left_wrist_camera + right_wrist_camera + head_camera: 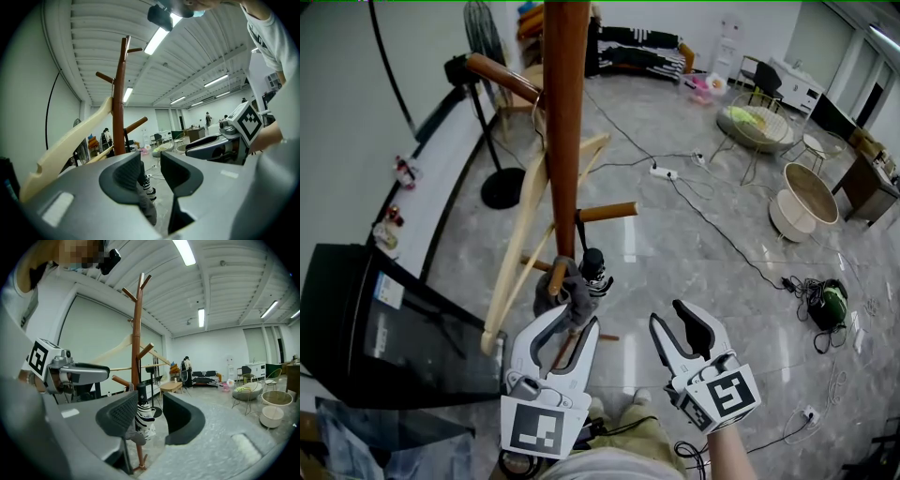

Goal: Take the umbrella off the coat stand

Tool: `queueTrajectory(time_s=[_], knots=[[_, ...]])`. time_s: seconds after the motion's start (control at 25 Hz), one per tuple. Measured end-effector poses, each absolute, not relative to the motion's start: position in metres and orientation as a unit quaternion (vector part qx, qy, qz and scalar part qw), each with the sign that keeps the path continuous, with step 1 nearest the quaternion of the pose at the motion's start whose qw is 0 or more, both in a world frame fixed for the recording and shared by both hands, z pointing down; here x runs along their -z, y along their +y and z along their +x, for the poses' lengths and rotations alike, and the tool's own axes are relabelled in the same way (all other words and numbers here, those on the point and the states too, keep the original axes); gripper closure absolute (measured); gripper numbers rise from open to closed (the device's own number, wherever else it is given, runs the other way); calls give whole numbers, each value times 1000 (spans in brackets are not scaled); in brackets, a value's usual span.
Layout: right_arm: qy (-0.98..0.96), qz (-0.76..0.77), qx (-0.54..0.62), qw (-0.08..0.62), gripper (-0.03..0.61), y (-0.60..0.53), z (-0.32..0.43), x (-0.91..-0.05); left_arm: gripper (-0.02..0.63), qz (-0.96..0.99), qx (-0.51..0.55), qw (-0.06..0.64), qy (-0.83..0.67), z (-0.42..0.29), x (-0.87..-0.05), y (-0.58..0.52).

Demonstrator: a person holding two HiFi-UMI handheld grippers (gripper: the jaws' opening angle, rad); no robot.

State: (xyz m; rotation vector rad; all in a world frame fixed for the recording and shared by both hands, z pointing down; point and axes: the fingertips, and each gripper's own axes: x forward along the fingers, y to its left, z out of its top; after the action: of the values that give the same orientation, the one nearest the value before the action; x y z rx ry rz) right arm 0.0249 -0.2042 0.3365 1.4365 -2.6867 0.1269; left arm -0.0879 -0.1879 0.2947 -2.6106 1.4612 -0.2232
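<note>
L claw: jaws apart, nothing clamped; in the left gripper view, grey fabric of umbrella shows in the gap, close by the left jaw; contact can't be told.
R claw: jaws wide apart, empty; umbrella seen through the gap in the right gripper view, well beyond the jaws.
Umbrella: folded, black handle, b/w striped cloth; upright, on coat stand low by the pole, under a peg.
L claw vs umbrella (head view): tips just below it.
R claw vs umbrella: off to the right, over floor.
</note>
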Motion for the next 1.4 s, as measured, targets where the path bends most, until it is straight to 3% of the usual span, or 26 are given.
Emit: queueTrajectory(time_s=[1.4], knots=[[-985, 155, 51, 60, 453, -307, -59, -309, 483, -732, 56, 27, 678, -107, -289, -250]])
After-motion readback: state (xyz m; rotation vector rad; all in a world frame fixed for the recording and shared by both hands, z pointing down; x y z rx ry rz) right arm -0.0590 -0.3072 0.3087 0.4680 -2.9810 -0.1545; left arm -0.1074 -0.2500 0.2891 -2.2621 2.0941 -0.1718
